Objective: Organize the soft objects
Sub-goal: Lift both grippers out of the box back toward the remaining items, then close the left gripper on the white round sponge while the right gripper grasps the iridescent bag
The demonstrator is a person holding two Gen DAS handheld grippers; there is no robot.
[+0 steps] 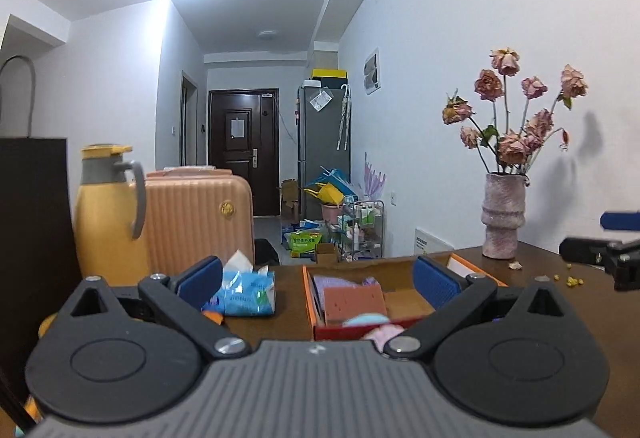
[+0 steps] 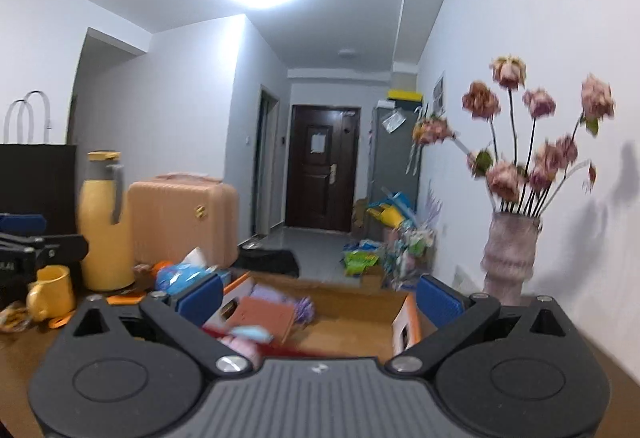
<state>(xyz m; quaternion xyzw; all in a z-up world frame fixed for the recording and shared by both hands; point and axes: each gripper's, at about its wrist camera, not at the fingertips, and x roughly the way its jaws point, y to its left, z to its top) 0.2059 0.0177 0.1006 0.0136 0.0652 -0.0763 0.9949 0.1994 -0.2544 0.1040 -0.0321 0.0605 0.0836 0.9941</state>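
Note:
An orange-rimmed cardboard box (image 1: 309,294) sits on the brown table and holds a brown sponge (image 1: 354,303), a purple cloth (image 1: 330,284) and pink and light-blue soft items (image 1: 382,332). A blue tissue pack (image 1: 246,292) lies left of the box. My left gripper (image 1: 318,280) is open and empty, held above the box's near edge. My right gripper (image 2: 318,298) is open and empty above the same box (image 2: 406,322), where the sponge (image 2: 264,318) and purple cloth (image 2: 266,296) show blurred. The tissue pack (image 2: 180,274) lies to the left.
A pink vase of dried roses (image 1: 502,216) stands at the back right by the wall. A yellow thermos (image 1: 108,216), a yellow mug (image 2: 52,294) and a black paper bag (image 1: 28,222) stand at the left. A pink suitcase (image 1: 200,214) stands behind the table.

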